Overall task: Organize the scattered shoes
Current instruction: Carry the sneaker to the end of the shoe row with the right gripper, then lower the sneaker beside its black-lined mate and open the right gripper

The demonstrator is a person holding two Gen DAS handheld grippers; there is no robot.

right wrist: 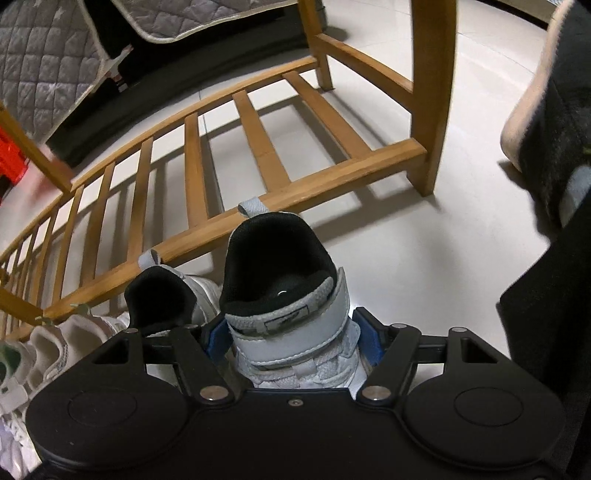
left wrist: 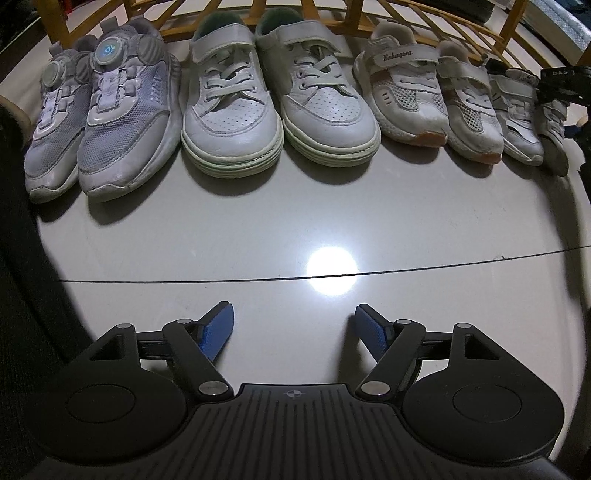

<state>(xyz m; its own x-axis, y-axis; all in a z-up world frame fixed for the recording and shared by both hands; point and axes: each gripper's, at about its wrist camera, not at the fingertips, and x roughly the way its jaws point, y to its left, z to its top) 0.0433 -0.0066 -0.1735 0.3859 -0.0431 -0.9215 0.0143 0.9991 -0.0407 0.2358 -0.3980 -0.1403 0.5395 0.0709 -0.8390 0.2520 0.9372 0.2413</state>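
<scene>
In the left wrist view several pairs of pale shoes stand in a row, toes toward me, before a wooden rack [left wrist: 369, 22]: grey dial-laced sneakers [left wrist: 103, 122], white lace-ups [left wrist: 273, 107], white mesh strap shoes [left wrist: 424, 103] and a smaller pair [left wrist: 521, 114]. My left gripper [left wrist: 293, 310] hovers over bare floor in front of them, open, with nothing between its blue pads. In the right wrist view my right gripper [right wrist: 291, 321] is shut on a white strap shoe with black lining [right wrist: 280, 258]; the pads press both its sides. Its mate [right wrist: 162, 299] stands just left of it.
The slatted wooden rack [right wrist: 258, 122] stands directly behind the held shoe, its leg [right wrist: 432, 110] to the right. A quilted blanket [right wrist: 44, 55] and something red [right wrist: 11, 158] lie behind it. A dark slipper and dark clothing [right wrist: 546, 110] fill the right edge. The floor is glossy tile [left wrist: 184, 240].
</scene>
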